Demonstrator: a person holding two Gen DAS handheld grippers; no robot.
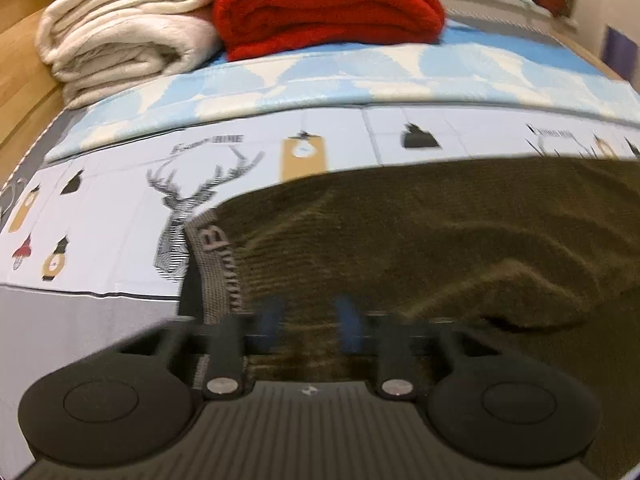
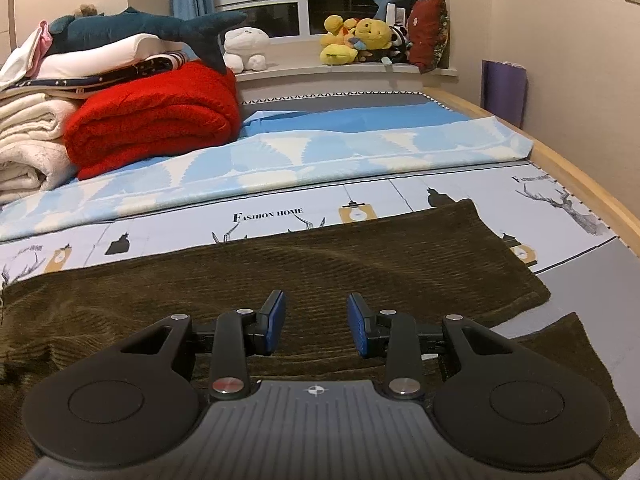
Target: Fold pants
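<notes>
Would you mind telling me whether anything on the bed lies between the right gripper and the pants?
Nothing visible does. The right gripper sits directly over the olive corduroy pants, its fingers apart with only pant fabric below. The red blanket and cream blankets are stacked far back on the bed, clear of the pants.

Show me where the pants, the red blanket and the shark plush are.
pants [image 2: 280, 272]: right wrist view, on the flat ribbed leg.
red blanket [image 2: 160, 120]: right wrist view, on its folded front.
shark plush [image 2: 120, 26]: right wrist view, on its dark blue body.
</notes>
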